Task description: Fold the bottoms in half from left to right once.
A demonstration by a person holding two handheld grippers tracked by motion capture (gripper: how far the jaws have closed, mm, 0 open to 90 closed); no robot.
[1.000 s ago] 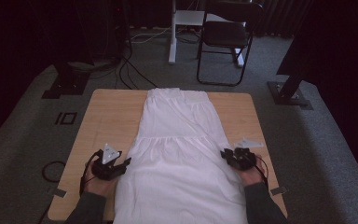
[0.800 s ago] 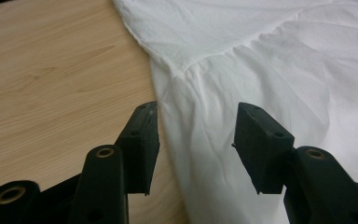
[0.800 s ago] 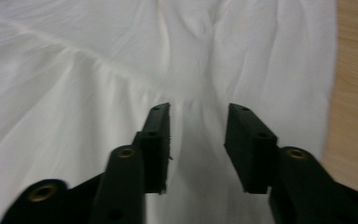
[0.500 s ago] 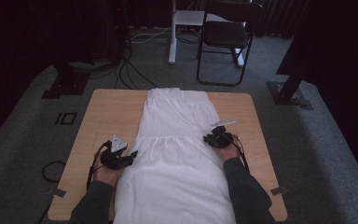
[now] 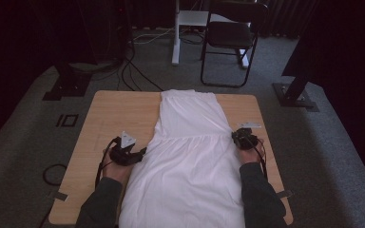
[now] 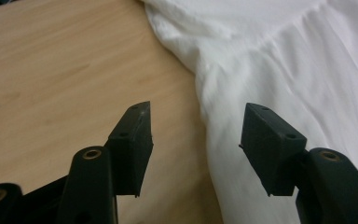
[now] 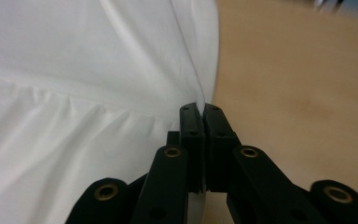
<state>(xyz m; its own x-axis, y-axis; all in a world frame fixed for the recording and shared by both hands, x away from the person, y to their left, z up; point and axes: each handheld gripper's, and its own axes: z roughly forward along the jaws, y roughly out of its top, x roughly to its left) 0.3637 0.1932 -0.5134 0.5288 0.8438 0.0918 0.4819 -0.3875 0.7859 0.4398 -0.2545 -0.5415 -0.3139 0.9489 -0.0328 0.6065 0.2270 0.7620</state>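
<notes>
So the pale wooden table [image 5: 109, 118] has a white gathered cotton dress [image 5: 190, 161] laid flat down its middle. Right gripper [image 7: 199, 108] is clamped on the hem at 3 o'clock; left gripper [image 6: 196, 126] has just been opening, nothing pinched, straddling the 9 o'clock edge. Looks like the grab-both-sides step, so the left needs to bite next.

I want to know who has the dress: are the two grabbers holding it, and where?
The right gripper pinches the white dress at its side edge by the gathered waist seam. The left gripper is open, holding nothing.
</notes>
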